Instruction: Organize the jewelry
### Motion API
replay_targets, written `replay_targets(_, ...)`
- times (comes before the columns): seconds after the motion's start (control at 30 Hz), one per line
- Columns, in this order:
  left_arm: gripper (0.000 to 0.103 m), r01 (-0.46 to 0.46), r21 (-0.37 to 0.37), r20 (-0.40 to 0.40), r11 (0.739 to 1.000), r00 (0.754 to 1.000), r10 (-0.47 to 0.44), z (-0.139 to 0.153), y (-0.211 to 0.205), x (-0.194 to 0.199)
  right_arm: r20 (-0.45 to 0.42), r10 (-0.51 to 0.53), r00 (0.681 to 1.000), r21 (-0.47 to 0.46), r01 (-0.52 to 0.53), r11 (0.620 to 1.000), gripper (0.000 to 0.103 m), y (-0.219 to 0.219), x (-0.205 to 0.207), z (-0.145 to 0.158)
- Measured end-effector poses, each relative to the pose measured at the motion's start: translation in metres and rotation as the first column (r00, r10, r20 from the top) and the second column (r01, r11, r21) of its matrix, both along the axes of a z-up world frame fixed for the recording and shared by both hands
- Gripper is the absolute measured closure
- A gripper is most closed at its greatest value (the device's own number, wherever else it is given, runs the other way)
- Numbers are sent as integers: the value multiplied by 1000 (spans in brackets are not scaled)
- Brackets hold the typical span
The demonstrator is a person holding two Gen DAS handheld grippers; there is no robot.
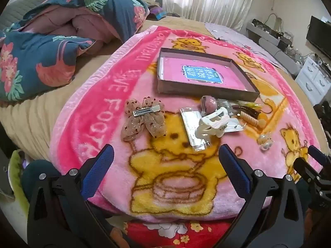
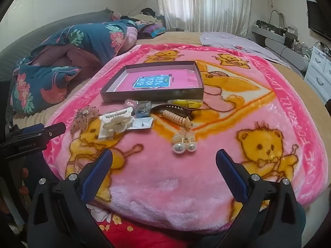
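Blue pads line my two claws, and both claws are spread wide apart with nothing in them. My left claw [image 1: 166, 160] hangs low over the near end of a fluffy pink bear blanket [image 1: 206, 150]. My right claw [image 2: 164, 165] hangs low over the same blanket, a bit to the side.

Just past my right claw lies a little cream clip with two pearl balls [image 2: 184, 143]. Past my left claw lies a shiny plastic packet [image 1: 193, 128], and a big white claw clip [image 1: 213, 124] sits on top of it. To the left of that, on its own, lies a brown see-through bow with a silver clip [image 1: 143, 118].

Behind the white clip there is a small pile. It has a pink fuzzy ball hair tie [image 1: 209, 103], a peach curly hair tie [image 2: 178, 119], a dark brown hair clip [image 2: 175, 109] and something yellow [image 2: 187, 103] that I cannot make out.

Farther back sits a flat, open brown box [image 2: 153, 97] with a pink book [image 2: 153, 81] lying inside it. None of the hair things are in the box; they all lie on the blanket just in front of it.

Off to the left is a bunched-up dark blue flower quilt [image 1: 41, 62]. White curtains [image 2: 202, 4] hang at the back of the room.
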State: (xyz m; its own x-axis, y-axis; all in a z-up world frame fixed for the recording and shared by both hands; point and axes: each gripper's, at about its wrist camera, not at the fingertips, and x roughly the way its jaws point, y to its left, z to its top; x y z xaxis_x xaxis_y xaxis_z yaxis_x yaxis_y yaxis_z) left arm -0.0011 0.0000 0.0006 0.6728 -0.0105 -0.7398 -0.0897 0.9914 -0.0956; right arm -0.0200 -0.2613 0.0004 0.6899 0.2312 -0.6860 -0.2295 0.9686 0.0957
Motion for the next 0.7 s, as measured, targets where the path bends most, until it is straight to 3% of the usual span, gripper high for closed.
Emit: replay_targets(0.7, 8, 21, -3, 6, 1000, 1000, -21, 11, -1, -4, 13, -3, 1000, 1, 3, 1000, 4, 0, -8, 6)
